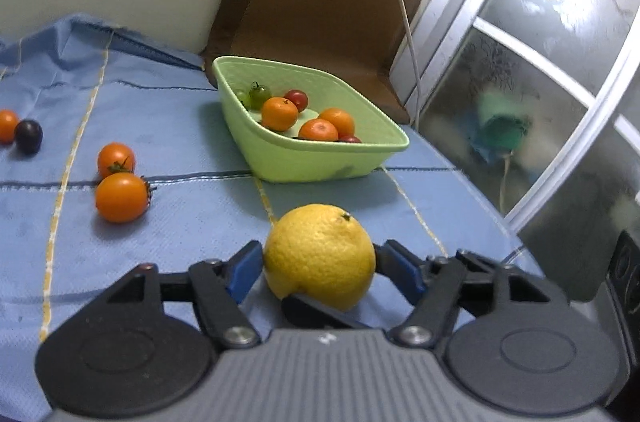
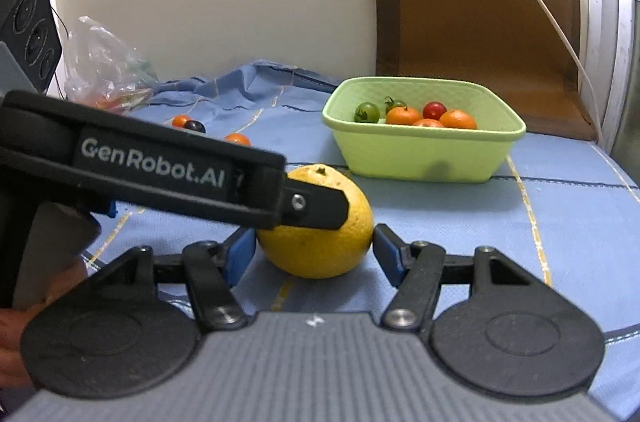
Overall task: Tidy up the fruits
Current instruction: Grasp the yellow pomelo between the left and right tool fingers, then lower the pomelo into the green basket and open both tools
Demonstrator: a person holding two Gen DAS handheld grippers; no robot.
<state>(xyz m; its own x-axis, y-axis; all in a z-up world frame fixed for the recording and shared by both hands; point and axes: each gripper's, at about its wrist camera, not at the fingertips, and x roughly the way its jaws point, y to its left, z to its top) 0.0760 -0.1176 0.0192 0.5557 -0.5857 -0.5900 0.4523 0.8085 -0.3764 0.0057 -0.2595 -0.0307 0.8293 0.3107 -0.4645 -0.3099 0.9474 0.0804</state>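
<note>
We find both the left gripper (image 1: pixel 319 262) and right gripper (image 2: pixel 314 246) grasping the yellow citrus (image 1: pixel 320 258); the green basket (image 1: pixel 320 162) stands beyond, loose tomatoes (image 1: pixel 120 196) lying leftward.

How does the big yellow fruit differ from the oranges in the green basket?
The yellow fruit is plainly larger than the basket oranges. It is yellow; they are deep orange. It sits outside the basket, on the blue cloth between both grippers' fingers; they already lie inside. Both are round citrus with pitted skin.
</note>
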